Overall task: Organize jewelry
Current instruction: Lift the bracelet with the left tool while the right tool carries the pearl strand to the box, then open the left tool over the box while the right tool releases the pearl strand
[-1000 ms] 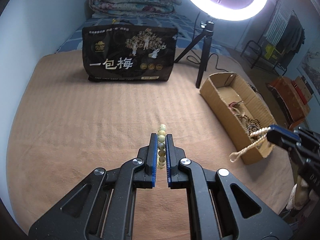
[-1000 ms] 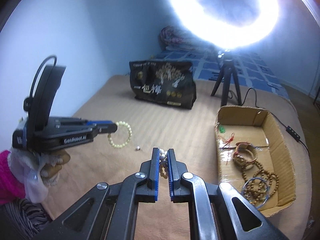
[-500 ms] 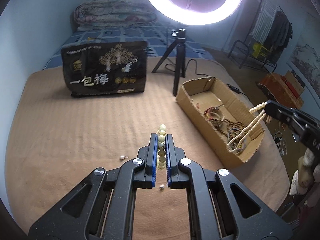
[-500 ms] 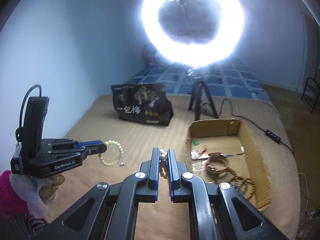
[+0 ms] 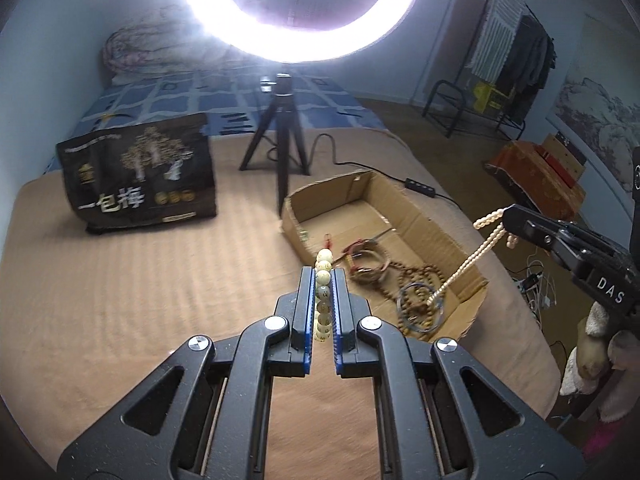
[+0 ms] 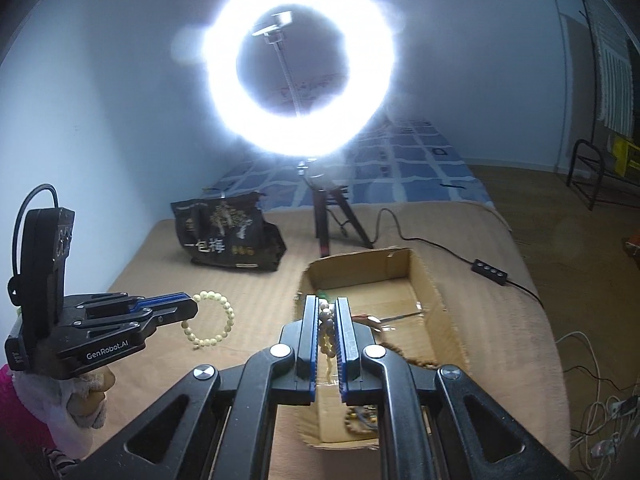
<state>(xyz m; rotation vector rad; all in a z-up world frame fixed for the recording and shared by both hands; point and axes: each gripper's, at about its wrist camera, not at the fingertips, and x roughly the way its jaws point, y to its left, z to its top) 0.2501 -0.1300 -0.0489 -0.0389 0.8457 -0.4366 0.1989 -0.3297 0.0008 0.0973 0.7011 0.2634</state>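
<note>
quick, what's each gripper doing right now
left gripper: closed on a pale bead bracelet
right gripper: closed on a long bead string

Both wrist fisheyes look forward along their own fingers from close above the tan-blanketed bed (image 5: 120, 280), sharing the open brown cardboard box (image 5: 420, 216) (image 6: 436, 292) and the glowing white ring light (image 5: 300, 12) (image 6: 300, 64).

right hand-held gripper (image 5: 505, 216) risen, bead string (image 5: 468, 263) now dangling into cardboard box (image 5: 440, 236)
</note>
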